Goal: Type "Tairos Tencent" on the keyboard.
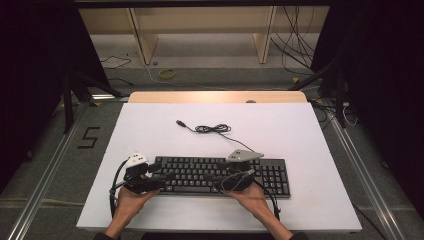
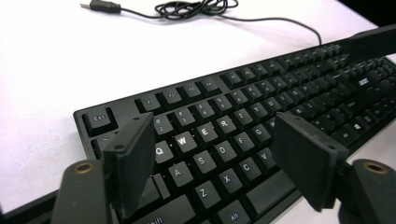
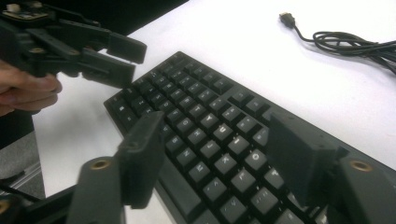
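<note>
A black keyboard (image 1: 220, 176) is lying flat on the white counter (image 1: 150, 130), close to its near edge and roughly centred between the left and right edges, long side running parallel to that near edge. Its cable (image 1: 214, 129) is trailing from the back of the keyboard toward the far edge, with a loose coil at mid-counter and the plug (image 1: 180, 122) lying free on the bare surface beyond it. The left gripper (image 1: 156, 175) is hovering over the keyboard's left end, its jaws standing wide apart above the letter keys near Q, W and A in the left gripper view (image 2: 210, 154), with nothing pressed between them. The right gripper (image 1: 231, 176) is hovering over the middle-right part of the keyboard; in the right gripper view (image 3: 210, 154) its jaws are also standing wide above the key rows, gripping nothing, while the left gripper is showing farther off at the keyboard's far end. Each hand (image 1: 129, 201) is coming in from the near edge.
</note>
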A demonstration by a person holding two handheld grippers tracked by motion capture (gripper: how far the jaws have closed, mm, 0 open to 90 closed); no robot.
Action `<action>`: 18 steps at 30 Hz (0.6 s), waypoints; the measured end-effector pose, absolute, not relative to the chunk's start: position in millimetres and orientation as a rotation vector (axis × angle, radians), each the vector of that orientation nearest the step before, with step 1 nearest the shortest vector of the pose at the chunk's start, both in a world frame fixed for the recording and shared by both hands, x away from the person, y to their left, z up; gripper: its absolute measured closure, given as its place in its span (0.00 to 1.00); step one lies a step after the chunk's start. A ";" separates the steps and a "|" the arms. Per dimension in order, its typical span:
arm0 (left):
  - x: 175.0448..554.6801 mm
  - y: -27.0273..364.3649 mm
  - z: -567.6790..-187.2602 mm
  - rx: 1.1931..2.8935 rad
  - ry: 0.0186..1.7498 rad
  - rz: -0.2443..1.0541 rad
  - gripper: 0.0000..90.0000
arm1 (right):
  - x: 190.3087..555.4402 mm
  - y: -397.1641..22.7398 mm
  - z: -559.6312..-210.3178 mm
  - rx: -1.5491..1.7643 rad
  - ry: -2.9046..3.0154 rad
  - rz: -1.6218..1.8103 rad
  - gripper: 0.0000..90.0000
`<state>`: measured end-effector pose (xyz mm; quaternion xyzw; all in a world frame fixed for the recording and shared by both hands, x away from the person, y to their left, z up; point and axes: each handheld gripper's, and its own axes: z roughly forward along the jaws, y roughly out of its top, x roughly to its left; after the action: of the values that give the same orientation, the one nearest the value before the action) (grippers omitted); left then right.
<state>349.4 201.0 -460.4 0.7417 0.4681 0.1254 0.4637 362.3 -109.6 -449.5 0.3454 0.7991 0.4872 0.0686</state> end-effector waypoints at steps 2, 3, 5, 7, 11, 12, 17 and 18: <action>347.5 202.7 -458.7 1.819 1.141 0.312 0.31 | 363.7 -107.9 -450.0 1.040 2.410 1.460 0.49; 346.6 203.1 -458.0 1.811 1.137 0.309 0.31 | 366.4 -104.8 -450.9 1.042 2.414 1.444 0.54; 344.5 204.1 -456.8 1.808 1.130 0.316 0.31 | 367.7 -103.6 -451.3 1.045 2.418 1.437 0.56; 342.6 205.4 -456.9 1.807 1.125 0.326 0.31 | 370.1 -100.9 -452.3 1.051 2.420 1.430 0.61; 340.1 208.5 -458.3 1.802 1.131 0.343 0.33 | 375.3 -94.4 -455.2 1.051 2.434 1.412 0.69; 339.8 209.9 -458.5 1.802 1.131 0.341 0.34 | 376.2 -92.6 -455.7 1.050 2.437 1.406 0.72; 338.0 213.8 -459.3 1.800 1.134 0.350 0.43 | 380.7 -82.9 -457.2 1.038 2.452 1.391 0.81; 337.8 214.5 -459.4 1.801 1.133 0.352 0.46 | 381.4 -80.6 -457.2 1.037 2.457 1.382 0.83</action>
<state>337.8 214.5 -459.4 0.7359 0.4628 0.1438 0.4728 381.4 -80.6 -457.2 0.3446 0.8160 0.4589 0.0689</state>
